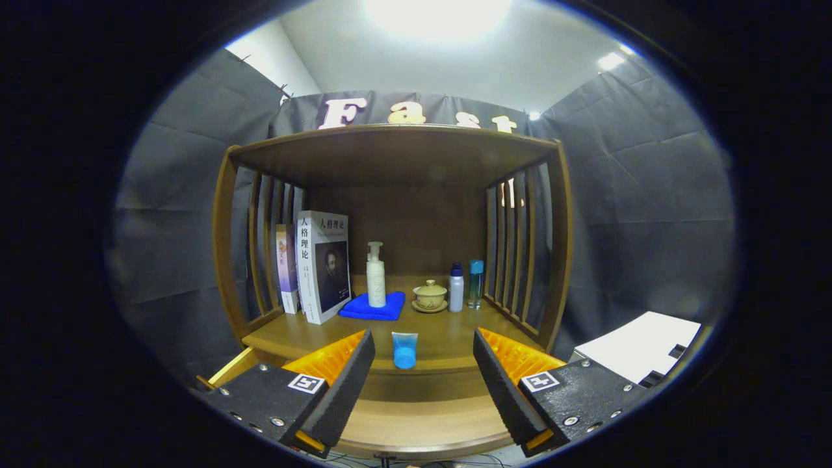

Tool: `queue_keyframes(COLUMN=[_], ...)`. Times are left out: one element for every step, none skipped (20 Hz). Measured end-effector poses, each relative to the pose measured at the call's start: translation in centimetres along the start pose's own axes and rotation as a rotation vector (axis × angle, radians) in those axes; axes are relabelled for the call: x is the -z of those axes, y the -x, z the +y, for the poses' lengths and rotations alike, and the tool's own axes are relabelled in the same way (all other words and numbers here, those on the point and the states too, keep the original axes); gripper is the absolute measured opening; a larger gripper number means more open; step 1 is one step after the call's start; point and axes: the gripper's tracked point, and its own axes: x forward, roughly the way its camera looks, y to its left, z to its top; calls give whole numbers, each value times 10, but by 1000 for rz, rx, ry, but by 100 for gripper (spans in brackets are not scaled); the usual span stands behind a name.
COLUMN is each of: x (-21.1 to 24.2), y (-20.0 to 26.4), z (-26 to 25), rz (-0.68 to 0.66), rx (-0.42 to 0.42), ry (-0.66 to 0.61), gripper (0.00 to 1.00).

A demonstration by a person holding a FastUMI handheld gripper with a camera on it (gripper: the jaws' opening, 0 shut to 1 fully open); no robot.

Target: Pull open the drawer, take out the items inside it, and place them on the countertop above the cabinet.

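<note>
Gripper view. Gripper (424,370): fingers spread wide, holding nothing. Blue tube (404,350): standing cap-down on countertop (442,335), ahead of fingers, in line with gap. Drawer (416,422): pulled out below countertop, under fingers. Farther back on countertop: two books (322,263) upright at left; pump bottle (376,276) on folded blue cloth (374,307); lidded cup (429,296) on saucer; two small bottles (465,285) at right.

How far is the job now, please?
Seemingly done: the drawer is pulled open below the countertop, and a blue tube stands on the countertop's front edge. In hand: nothing; the gripper is open. Left: unclear, since the drawer's inside is hidden.
</note>
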Motion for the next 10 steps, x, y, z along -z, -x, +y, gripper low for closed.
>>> queue_keyframes(x=[3, 7, 8, 10, 13, 17, 23, 30, 37, 44], y=[7, 14, 23, 28, 34, 40, 45, 49, 53, 57], z=[2, 2, 7, 9, 9, 8, 10, 12, 15, 19], rz=[-6, -11, -26, -41, -50, -52, -48, -41, -32, -24], rx=[-5, -10, -23, -29, -25, -22, -24, -26, -34, -40], ry=[-6, -19, -37, -54, -65, -67, -63, -53, -41, -35], gripper=[94, 94, 94, 94, 94, 94, 94, 94, 94, 94])
